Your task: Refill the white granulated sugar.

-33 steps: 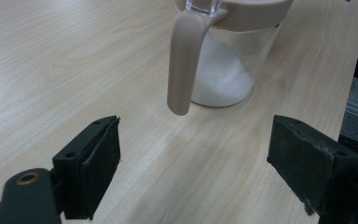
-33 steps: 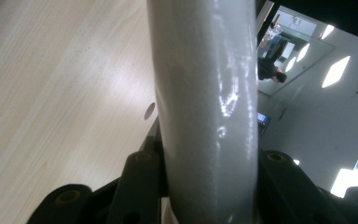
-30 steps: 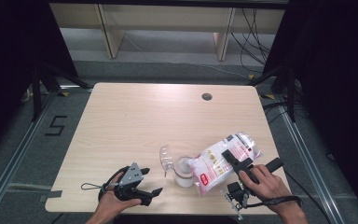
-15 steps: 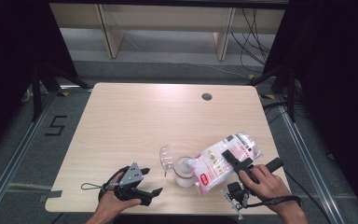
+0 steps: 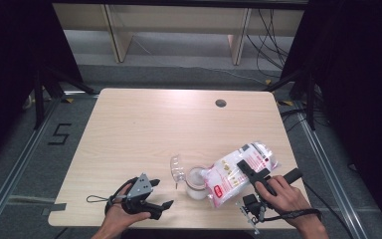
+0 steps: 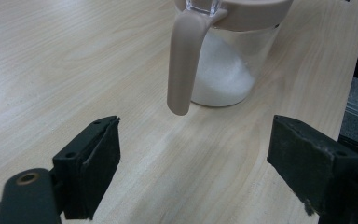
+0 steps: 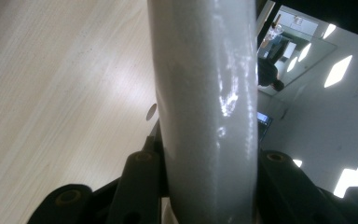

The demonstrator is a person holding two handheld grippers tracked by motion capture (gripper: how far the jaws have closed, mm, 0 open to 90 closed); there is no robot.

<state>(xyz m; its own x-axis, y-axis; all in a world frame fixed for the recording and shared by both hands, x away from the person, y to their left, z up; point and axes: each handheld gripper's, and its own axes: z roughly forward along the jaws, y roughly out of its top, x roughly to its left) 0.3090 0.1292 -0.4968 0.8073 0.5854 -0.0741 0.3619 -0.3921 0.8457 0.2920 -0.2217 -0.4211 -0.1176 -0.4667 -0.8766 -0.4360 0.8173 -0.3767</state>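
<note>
Two hand-held grippers at a sugar jar, lower centre of frame.
Right hand-held gripper clamps the white-and-red plastic bag tilted over the clear lidded jar; left hand-held gripper gapes empty on the pale wooden counter.

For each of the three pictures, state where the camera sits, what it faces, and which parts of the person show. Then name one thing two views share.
High view: above the near edge of the pale wooden table, facing forward and down; both hands show.
Left gripper view: on the left gripper, facing the clear glass jar of white powder; open black jaws show.
Right gripper view: on the right gripper, its jaws clamping the white plastic bag.
Shared: the jar.
</note>
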